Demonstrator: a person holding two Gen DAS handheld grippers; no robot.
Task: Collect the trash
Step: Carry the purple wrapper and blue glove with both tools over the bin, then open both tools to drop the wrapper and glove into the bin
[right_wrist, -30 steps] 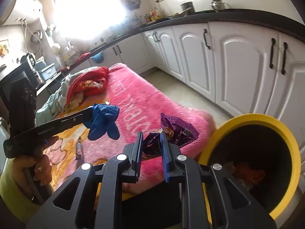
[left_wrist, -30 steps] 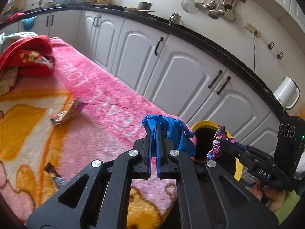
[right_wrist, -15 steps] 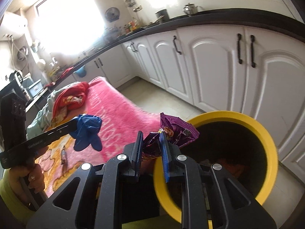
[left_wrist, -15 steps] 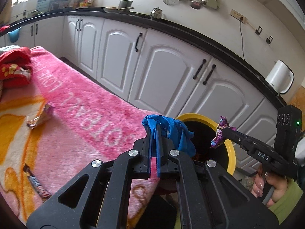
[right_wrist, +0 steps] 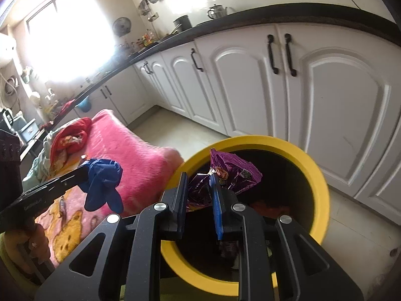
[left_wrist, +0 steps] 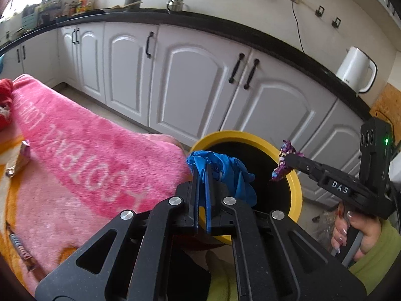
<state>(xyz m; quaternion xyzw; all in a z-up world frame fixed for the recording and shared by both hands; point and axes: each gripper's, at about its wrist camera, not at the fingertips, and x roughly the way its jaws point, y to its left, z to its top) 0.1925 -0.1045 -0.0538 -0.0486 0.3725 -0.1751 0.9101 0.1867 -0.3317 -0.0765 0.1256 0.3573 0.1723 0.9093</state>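
1. Blue crumpled rubber glove [left_wrist: 225, 170] is clamped between the closed fingers of the left gripper [left_wrist: 202, 175]; loose glove material hangs to the right of the pads, at the near rim of the round yellow-rimmed trash bin [left_wrist: 297, 188].
2. Left gripper pose: angled downward, tips at the corner of the pink fleece blanket [left_wrist: 100, 155], beside the bin.
3. Purple foil snack wrapper [right_wrist: 230, 173] is pinched between the narrowly set fingers of the right gripper [right_wrist: 199, 183]; the wrapper projects up and right over the dark bin opening.
4. Right gripper pose: tilted downward, tips above the bin rim. In the left wrist view, a hand [left_wrist: 351, 230] with a green sleeve [left_wrist: 376, 258] grips its handle.
5. Remaining items on the blanket: a small crumpled wrapper [left_wrist: 18, 156] and a dark bar wrapper [left_wrist: 22, 250] near the left edge.
6. Background: white cabinet doors [left_wrist: 195, 87] under a black countertop [left_wrist: 225, 28]; a white kettle [left_wrist: 356, 69] stands at right.
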